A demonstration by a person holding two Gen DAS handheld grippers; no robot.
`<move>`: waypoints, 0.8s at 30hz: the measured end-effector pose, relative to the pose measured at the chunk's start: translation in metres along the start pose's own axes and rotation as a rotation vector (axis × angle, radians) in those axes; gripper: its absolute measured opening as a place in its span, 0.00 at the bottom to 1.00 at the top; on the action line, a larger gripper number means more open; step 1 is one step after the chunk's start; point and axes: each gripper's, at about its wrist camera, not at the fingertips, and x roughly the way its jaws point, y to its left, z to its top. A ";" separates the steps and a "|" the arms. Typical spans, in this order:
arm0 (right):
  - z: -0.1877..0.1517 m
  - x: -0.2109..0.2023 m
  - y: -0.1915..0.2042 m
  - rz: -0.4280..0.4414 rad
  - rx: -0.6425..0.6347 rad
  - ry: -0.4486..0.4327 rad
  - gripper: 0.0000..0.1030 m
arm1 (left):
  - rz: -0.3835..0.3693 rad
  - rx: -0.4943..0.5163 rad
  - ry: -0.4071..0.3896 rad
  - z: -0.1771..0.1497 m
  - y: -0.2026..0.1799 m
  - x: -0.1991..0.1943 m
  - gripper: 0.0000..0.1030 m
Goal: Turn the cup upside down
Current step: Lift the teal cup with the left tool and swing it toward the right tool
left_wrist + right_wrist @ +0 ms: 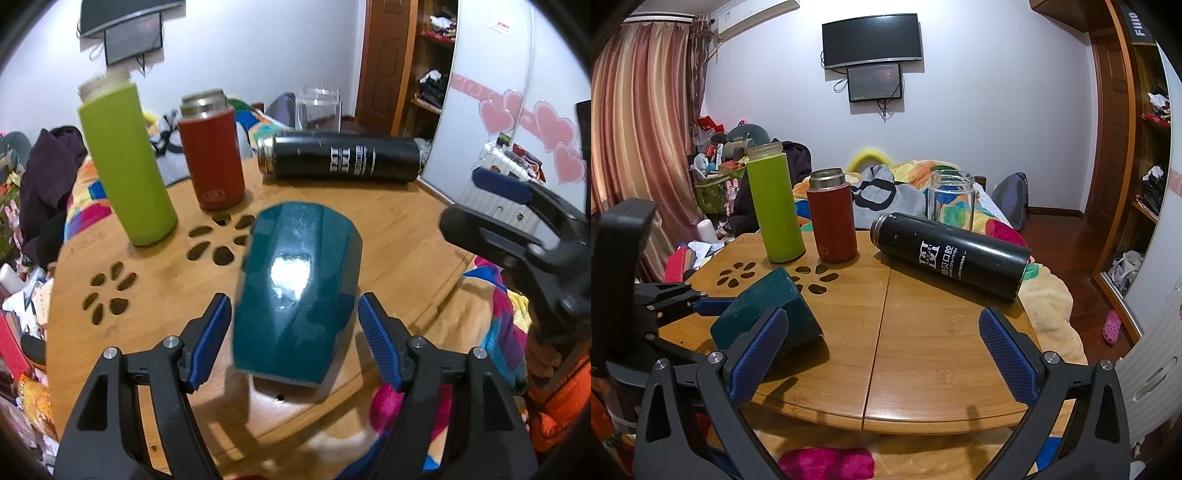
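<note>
Left tongs (pixel 295 332): spread, with the teal cup (pixel 299 291) standing between the two blue pads (pixel 210 338). A narrow gap shows on each side in the left wrist view, so the pads do not appear to press the cup. The cup is tilted, its closed end leaning away from the tongs; whether its lower rim rests on the wooden desk (pixel 399 240) cannot be told. The right wrist view shows the same cup (pixel 764 310) slanted, with the left tongs reaching in from the left edge.

Right tongs (pixel 882 354): spread wide, nothing between the pads, only bare desk (pixel 923 343) ahead of them. The cup lies just beyond and partly behind their left pad (pixel 759 354).

Beyond the left tongs, farther across the desk: a green bottle (pixel 125 166) upright to the left, a red flask (pixel 212 151) upright beside it, and a black flask (pixel 340 158) lying on its side, mouth pointing left. A clear glass jar (pixel 319 107) stands behind the black flask.
</note>
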 end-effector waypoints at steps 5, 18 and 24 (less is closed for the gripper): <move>-0.002 0.003 0.000 0.007 0.006 0.010 1.00 | 0.048 -0.070 -0.076 -0.002 0.027 -0.030 0.80; -0.008 0.012 0.017 0.064 -0.016 0.035 1.00 | 0.166 -0.135 -0.034 -0.023 0.061 -0.013 0.81; -0.013 0.015 0.019 0.101 -0.012 0.027 1.00 | 0.136 -0.139 -0.035 -0.026 0.052 -0.015 0.81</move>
